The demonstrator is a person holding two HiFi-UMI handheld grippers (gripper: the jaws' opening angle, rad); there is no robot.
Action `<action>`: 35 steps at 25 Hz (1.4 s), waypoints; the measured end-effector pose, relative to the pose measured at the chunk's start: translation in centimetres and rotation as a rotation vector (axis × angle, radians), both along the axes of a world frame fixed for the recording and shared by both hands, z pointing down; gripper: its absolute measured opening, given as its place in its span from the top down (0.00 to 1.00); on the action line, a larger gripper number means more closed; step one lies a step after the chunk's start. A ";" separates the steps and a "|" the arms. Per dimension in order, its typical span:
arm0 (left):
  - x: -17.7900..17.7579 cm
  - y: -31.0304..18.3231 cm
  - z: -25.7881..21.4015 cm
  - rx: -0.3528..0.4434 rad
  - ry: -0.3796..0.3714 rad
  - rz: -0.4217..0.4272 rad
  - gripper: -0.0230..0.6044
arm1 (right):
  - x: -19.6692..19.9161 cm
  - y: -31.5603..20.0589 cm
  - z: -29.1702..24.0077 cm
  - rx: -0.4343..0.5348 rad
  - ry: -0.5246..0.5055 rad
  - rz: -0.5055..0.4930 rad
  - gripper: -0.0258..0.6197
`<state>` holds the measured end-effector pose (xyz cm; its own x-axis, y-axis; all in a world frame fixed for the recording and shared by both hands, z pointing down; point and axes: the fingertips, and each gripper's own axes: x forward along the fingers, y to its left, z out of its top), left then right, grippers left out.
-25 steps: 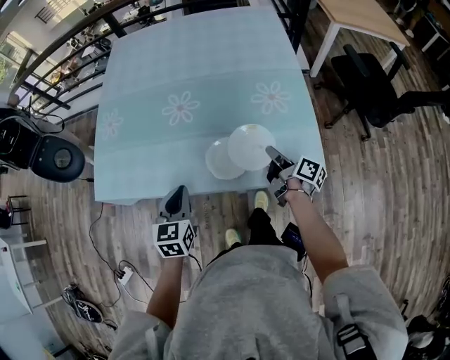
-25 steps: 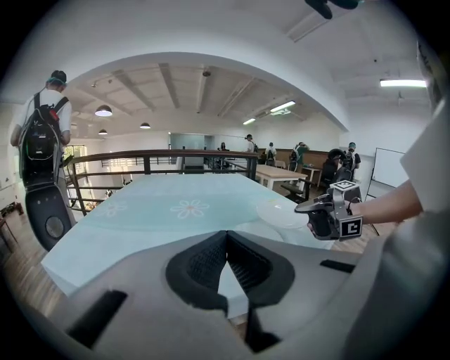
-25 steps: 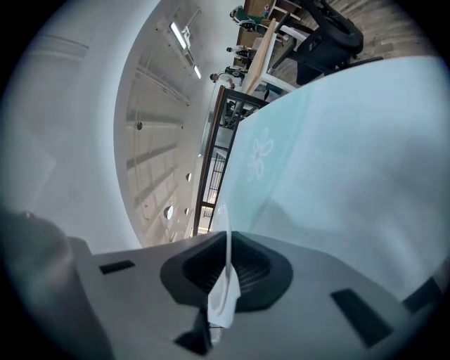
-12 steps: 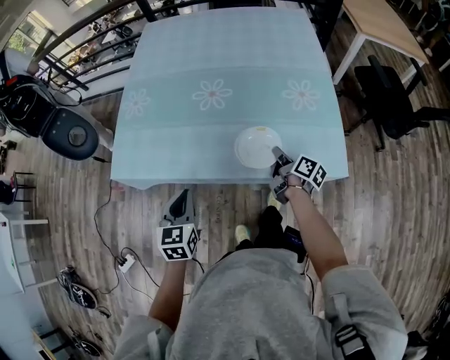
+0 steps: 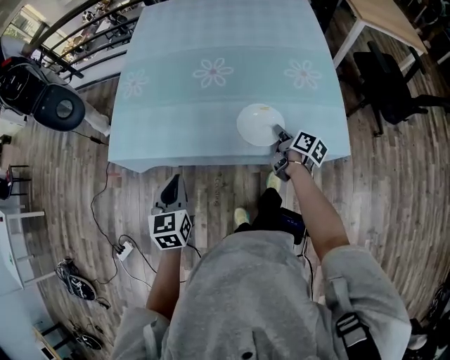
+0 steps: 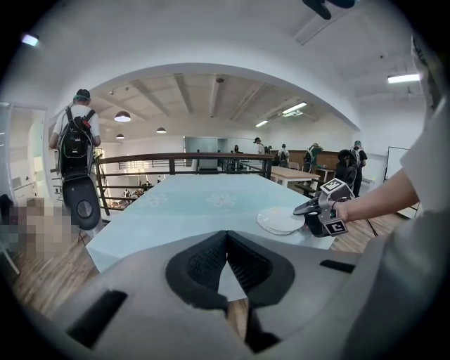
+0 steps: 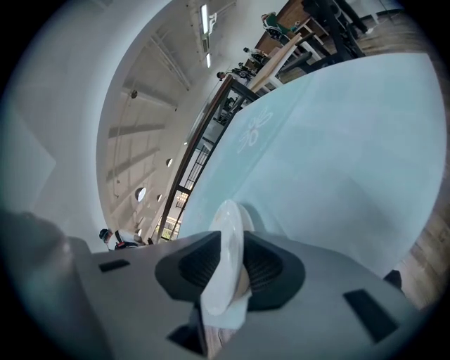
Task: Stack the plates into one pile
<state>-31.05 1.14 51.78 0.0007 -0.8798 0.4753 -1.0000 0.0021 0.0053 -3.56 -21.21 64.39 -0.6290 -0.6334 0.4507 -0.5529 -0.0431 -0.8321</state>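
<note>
White plates (image 5: 259, 124) lie as one pile near the front right edge of the pale blue table (image 5: 211, 42); the left gripper view shows the plates (image 6: 280, 220) too. My right gripper (image 5: 281, 132) is at the pile's near rim. Its jaws are opening, and the top plate's rim (image 7: 226, 246) stands edge-on between the pads, which look just apart from it. My left gripper (image 5: 171, 191) hangs off the table's front edge over the wooden floor, shut and empty (image 6: 226, 261). In that same view my right gripper (image 6: 304, 208) appears beside the pile.
A black office chair (image 5: 387, 84) and a wooden table (image 5: 394, 17) stand to the right. A black round machine (image 5: 60, 105) sits at the left by a railing. Cables and a power strip (image 5: 125, 247) lie on the floor. A person with a backpack (image 6: 74, 140) stands far left.
The plate in my right gripper came down over the second plate, so two overlapping plates now read as one pile. The left gripper stayed shut below the table's front edge.
</note>
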 end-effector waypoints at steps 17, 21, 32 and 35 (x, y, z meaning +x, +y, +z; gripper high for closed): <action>0.4 -0.5 -0.7 0.030 -0.035 0.132 0.93 | -0.4 2.0 -1.0 0.090 0.080 -0.087 0.69; -0.2 0.0 -1.2 0.042 -0.043 0.116 0.93 | -0.8 2.3 -0.1 0.079 0.153 -0.099 0.67; -0.6 1.0 -1.0 0.019 -0.070 0.089 0.93 | -2.0 2.4 0.5 0.209 0.412 -0.302 0.56; -0.5 1.1 -0.9 0.014 -0.078 0.089 0.93 | -1.6 2.6 0.9 0.238 0.497 -0.353 0.56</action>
